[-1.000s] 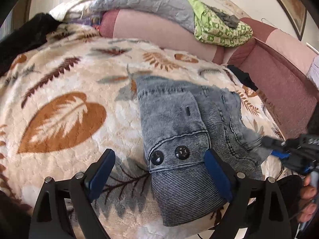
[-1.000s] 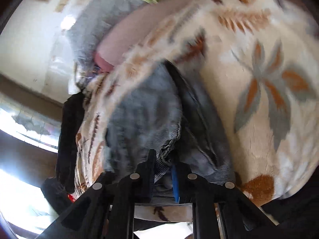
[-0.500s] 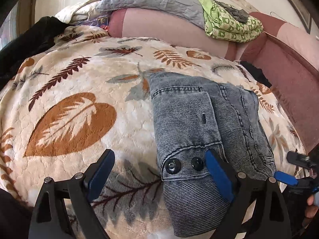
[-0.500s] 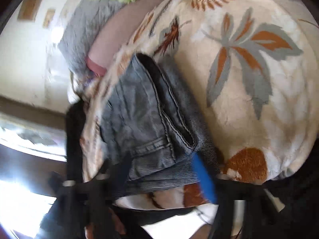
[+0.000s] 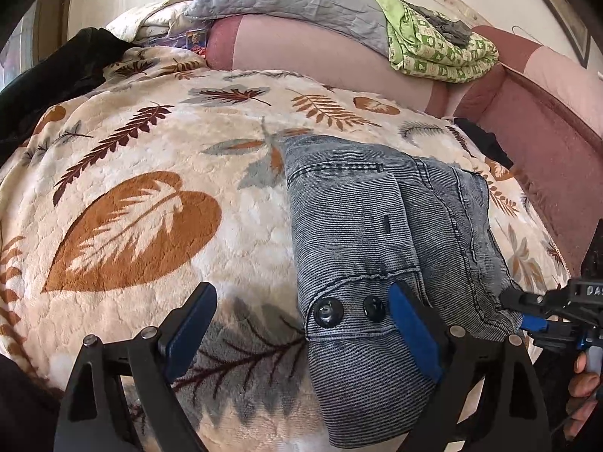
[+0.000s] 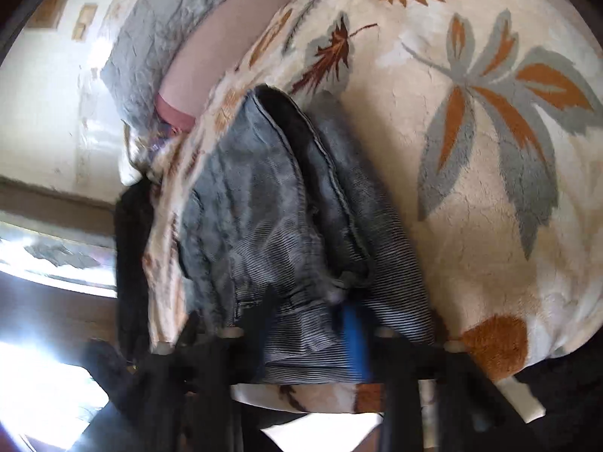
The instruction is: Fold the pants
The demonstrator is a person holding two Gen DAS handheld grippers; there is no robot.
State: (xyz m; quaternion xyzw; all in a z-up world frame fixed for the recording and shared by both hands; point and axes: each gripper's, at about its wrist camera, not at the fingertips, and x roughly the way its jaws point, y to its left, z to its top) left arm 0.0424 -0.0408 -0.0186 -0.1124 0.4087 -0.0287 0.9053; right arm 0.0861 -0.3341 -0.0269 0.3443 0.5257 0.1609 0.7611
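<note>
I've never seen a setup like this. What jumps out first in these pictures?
The folded grey denim pants lie on a cream blanket with big orange and brown leaves. The left gripper stands wide open over their buttoned waistband, while the right gripper is closing on the pants' edge. Behind, a green patterned quilt sits on a pink sofa back.

— Any writing you can read anywhere?

— Only one scrap. On the right gripper point(image 5: 527, 310), in the left wrist view, the black housing carries pale letters that read "DA", then the picture's edge cuts them off.

— Nothing on the pants point(image 5: 377, 248)?

— No. Left of those letters, the two dark buttons point(image 5: 350, 309) on the waistband have some relief, too small to read.

— And further back?

— Far behind the pants, a small colourful printed thing point(image 5: 196, 37) sits by the pillows; its print is too small to make out.
</note>
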